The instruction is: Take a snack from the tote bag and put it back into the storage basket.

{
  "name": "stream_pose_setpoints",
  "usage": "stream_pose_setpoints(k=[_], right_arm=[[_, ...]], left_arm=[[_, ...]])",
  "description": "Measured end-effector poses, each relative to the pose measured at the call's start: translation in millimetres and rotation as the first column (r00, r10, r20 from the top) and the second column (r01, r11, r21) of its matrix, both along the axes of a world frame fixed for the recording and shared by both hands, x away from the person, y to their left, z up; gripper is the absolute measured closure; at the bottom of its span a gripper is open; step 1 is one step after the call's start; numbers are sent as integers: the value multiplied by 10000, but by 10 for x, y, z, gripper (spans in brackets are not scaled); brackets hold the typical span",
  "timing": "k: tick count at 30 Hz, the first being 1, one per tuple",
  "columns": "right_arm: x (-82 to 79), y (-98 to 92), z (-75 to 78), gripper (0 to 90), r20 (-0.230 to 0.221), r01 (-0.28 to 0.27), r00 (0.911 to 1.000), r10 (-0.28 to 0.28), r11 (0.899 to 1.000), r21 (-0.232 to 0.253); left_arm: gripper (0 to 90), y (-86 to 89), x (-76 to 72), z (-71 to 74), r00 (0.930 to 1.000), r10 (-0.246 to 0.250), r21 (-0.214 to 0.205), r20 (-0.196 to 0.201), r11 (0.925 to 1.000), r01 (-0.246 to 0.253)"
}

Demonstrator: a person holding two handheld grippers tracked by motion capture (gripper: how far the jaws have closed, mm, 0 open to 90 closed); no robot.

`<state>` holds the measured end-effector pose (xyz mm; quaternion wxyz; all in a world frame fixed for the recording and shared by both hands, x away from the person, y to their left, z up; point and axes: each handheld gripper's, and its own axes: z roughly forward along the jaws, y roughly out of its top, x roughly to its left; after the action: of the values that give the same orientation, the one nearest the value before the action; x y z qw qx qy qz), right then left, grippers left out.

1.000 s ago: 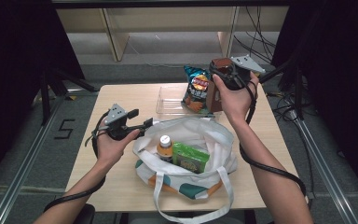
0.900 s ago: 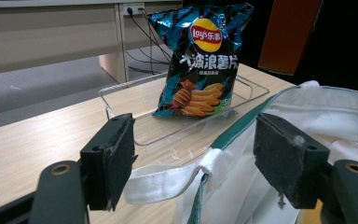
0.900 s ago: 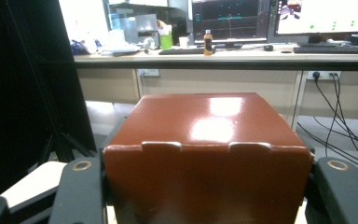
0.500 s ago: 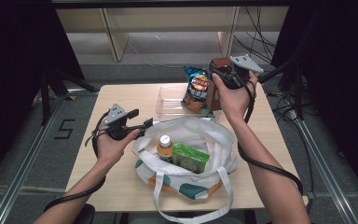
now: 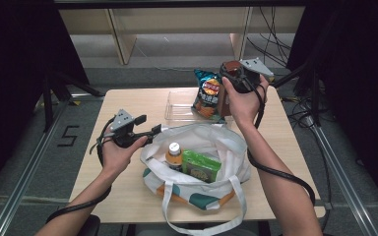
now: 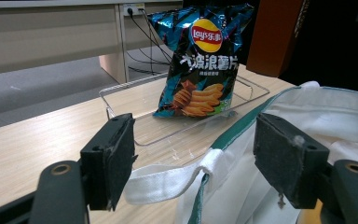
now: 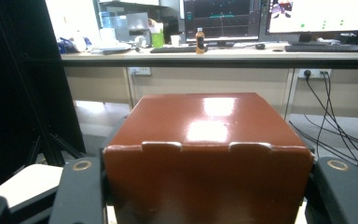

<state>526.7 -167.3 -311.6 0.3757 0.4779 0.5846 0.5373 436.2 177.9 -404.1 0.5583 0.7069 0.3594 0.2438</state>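
Across the table [image 5: 128, 103]: white tote bag [image 5: 226, 147] at the near middle, mouth gaping. Beyond it, a clear tray [image 5: 177, 105] at the far side, with a crisp bag [image 5: 207, 93] standing upright at its right end.

Up at the far right, raised beside the crisp bag: the brown box [image 7: 209, 140], clamped by its sides in the right tongs [image 7: 209, 186]. Looks like the carrying step, box in transit between tote and tray; which way, hard to call.

Down inside the tote: green packet [image 5: 202, 166], and a bottle [image 5: 174, 153] just left of it.

At the tote's left rim: left tongs [image 6: 198, 156] spread wide, fabric edge between the pads, not pinched.

Next, probably: lowering the box level to its landing spot, clear of the crisp bag, then parting the right tongs.
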Motion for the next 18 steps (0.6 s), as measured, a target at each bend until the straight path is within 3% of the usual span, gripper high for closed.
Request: stream_pose_setpoints(k=[4,6,8,18], right_arm=[[28,13,-24,381,-116,35,9999,-35,10000,33],[55,7,-39,381,61,6,10000,-5,9998,-185],[58,19,-52,381,-35,91,10000,-91,10000,5],[116,26,-121,381,-174,192,9997,-191,9998,32]], left_arm=[[287,5,2,1,10000,-10,24,38,10000,10],[287,6,3,0,10000,-11,14,35,10000,11],[287,3,2,-2,10000,10,-31,-9,10000,-10],[287,-1,-1,-3,10000,-19,28,-20,10000,19]])
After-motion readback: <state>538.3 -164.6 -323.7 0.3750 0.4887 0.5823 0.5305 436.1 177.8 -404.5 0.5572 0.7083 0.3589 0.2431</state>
